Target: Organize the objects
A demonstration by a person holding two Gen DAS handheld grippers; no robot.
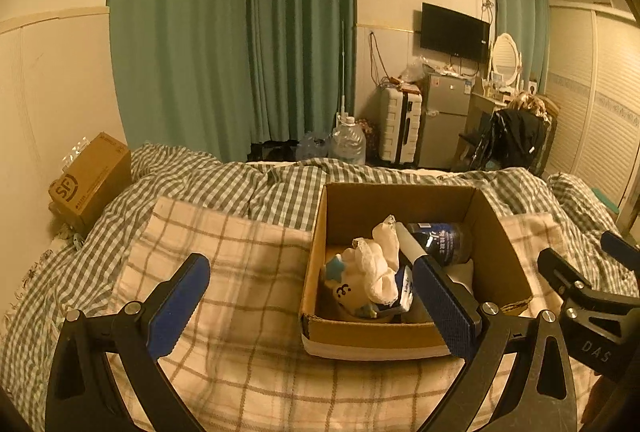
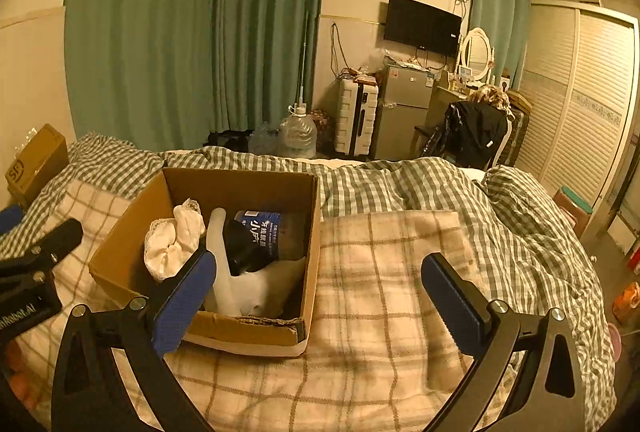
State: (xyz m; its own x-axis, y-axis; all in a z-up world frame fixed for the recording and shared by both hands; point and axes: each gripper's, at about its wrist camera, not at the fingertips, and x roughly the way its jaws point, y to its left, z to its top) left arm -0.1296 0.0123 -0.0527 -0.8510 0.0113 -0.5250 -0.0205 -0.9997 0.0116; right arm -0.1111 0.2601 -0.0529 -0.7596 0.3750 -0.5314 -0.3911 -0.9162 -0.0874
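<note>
An open cardboard box (image 1: 500, 244) sits on a plaid blanket on the bed; it also shows in the right wrist view (image 2: 132, 228). Inside lie white socks (image 1: 380, 264), a dark blue-labelled bottle (image 1: 440, 238), a white tube (image 2: 218, 244) and a small white-and-blue toy (image 1: 344, 288). My left gripper (image 1: 310, 302) is open and empty, just in front of the box's left side. My right gripper (image 2: 320, 296) is open and empty, in front of the box's right corner. Each gripper shows at the edge of the other's view.
A plaid blanket (image 2: 392, 272) lies over a green checked duvet (image 1: 240, 184). A brown parcel box (image 1: 92, 176) stands at the left by the wall. Beyond the bed are water jugs (image 1: 348, 142), a suitcase (image 1: 400, 126), a small fridge and a chair with clothes.
</note>
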